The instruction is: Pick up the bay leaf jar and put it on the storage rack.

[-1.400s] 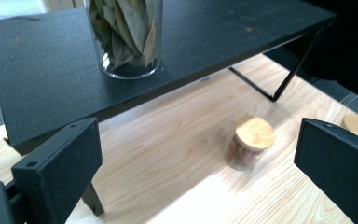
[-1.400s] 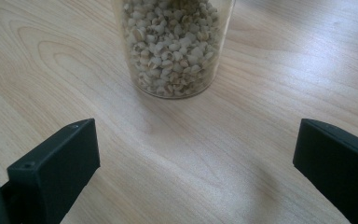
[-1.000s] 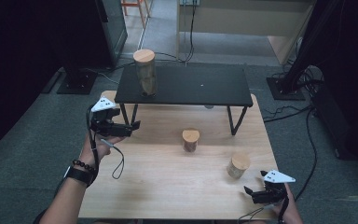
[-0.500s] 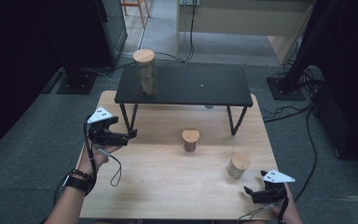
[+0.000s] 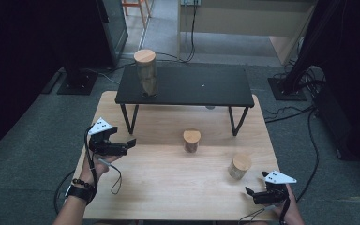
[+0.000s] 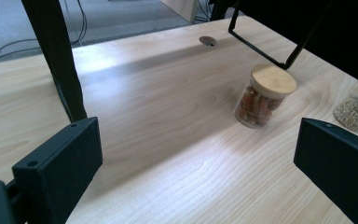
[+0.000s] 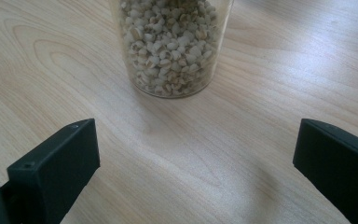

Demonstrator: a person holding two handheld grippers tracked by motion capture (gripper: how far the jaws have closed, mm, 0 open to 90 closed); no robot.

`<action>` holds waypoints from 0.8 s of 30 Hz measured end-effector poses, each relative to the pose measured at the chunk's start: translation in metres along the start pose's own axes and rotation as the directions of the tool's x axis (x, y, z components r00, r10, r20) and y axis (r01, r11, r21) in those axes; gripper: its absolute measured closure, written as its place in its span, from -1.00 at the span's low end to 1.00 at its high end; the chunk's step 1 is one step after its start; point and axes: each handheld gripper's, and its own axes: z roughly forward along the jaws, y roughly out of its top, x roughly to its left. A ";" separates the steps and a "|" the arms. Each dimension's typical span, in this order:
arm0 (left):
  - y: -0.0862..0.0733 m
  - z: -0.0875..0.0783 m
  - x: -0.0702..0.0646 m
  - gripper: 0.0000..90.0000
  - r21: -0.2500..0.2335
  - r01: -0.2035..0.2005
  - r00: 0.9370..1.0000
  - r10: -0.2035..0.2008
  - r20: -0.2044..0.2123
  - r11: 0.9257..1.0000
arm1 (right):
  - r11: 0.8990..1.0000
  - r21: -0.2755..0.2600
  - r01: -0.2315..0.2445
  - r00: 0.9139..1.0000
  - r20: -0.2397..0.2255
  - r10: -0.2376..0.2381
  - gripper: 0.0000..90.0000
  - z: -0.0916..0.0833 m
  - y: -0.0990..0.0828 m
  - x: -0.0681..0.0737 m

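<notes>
Your left gripper hangs above the bench near its left edge, jaws spread wide with nothing between them, pointing toward the jar of reddish pieces that stands upright near the bench's middle. Your right gripper sits low at the near right corner, jaws also wide and empty. Just beyond it, apart from both jaws, stands the grain jar, upright on the wood. A tall jar rests on the left end of the black shelf along the far edge; its contents look like sticks, though the high view is too coarse to be sure.
</notes>
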 end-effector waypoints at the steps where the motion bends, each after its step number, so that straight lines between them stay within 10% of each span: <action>1: -0.002 0.001 -0.001 -0.98 0.004 -0.004 1.000 0.004 -0.006 1.000 | 1.000 0.000 0.000 1.000 0.000 0.000 -1.00 0.000 0.000 0.000; 24: -0.065 0.027 0.009 -0.98 0.050 0.039 0.999 -0.040 0.017 0.998 | 1.000 0.001 0.000 1.000 0.002 0.000 -1.00 0.000 0.000 0.000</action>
